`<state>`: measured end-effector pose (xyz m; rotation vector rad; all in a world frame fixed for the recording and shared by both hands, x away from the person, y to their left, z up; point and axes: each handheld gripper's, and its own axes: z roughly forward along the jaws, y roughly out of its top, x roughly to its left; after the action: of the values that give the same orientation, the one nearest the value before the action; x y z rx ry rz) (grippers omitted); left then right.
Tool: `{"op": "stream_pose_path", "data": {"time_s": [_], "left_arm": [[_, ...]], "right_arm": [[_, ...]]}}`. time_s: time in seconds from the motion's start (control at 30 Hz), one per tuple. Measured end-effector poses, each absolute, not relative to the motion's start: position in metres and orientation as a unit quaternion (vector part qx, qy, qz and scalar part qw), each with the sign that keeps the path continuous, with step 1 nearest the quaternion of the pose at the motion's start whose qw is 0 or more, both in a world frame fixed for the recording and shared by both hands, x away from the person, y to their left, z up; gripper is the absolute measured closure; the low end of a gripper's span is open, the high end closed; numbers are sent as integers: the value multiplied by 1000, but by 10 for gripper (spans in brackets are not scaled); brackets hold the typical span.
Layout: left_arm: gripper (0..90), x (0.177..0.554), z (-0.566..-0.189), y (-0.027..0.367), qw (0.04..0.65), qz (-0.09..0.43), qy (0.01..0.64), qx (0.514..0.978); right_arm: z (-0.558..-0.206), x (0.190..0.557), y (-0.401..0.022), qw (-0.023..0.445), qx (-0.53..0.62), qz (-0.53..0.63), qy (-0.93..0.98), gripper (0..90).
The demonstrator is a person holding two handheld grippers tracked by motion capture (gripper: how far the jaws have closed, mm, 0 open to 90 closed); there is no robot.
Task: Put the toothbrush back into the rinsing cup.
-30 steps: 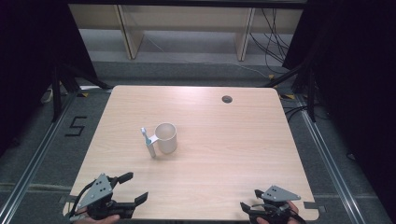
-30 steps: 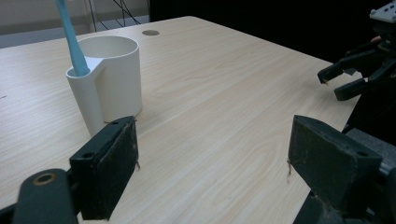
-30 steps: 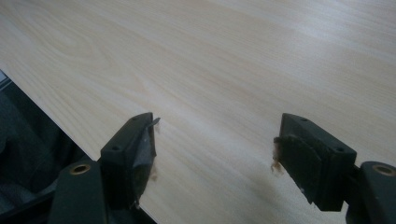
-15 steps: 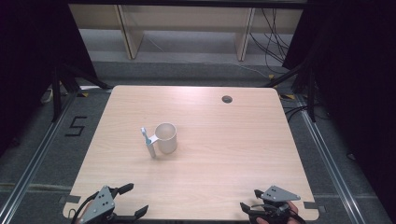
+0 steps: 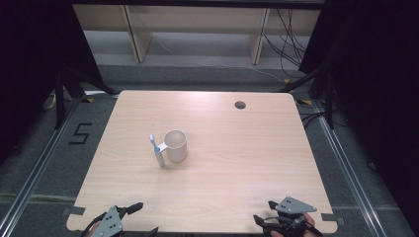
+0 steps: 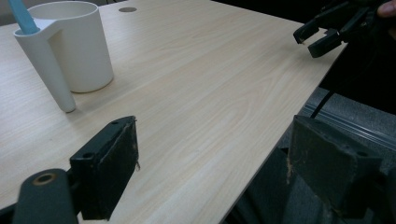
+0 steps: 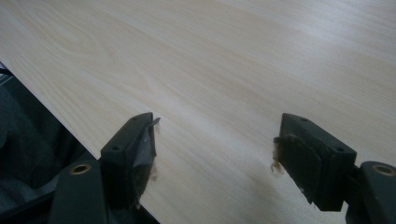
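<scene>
Both tongs, left point(image 5: 141, 217) and right point(image 5: 264, 224), hang spread and empty at the table's point(image 5: 237, 148) near edge. The cup point(image 5: 175, 145) stands left of centre; approach it level, grip its wall, avoid the toothbrush point(image 5: 154, 143).

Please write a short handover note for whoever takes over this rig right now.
Left gripper: open, holding nothing, at the near left edge of the table.
Right gripper: open, holding nothing, at the near right edge.
Cup: upright, left of centre, with a blue toothbrush standing in its side holder.
Done: nothing visibly handled.
Left: probably reach for the cup or toothbrush; the left gripper is nearer.
</scene>
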<state>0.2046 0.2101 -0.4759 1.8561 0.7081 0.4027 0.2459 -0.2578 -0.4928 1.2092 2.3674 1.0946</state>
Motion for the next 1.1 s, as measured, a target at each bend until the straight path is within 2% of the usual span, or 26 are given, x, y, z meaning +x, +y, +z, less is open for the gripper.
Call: {"op": "stream_pose_path", "data": {"time_s": [0.43, 0.73, 0.8, 1.1], "left_arm": [[155, 190, -482, 205, 511, 157, 295, 792], [156, 186, -484, 208, 488, 180, 291, 803], [156, 186, -485, 205, 507, 178, 289, 792], [156, 182, -484, 206, 509, 174, 292, 791]], "right_arm": [[-494, 246, -257, 132, 415, 381, 816, 288], [-494, 246, -256, 135, 414, 376, 818, 287], [-494, 246, -256, 135, 414, 376, 818, 287], [-495, 246, -256, 129, 412, 379, 819, 285]]}}
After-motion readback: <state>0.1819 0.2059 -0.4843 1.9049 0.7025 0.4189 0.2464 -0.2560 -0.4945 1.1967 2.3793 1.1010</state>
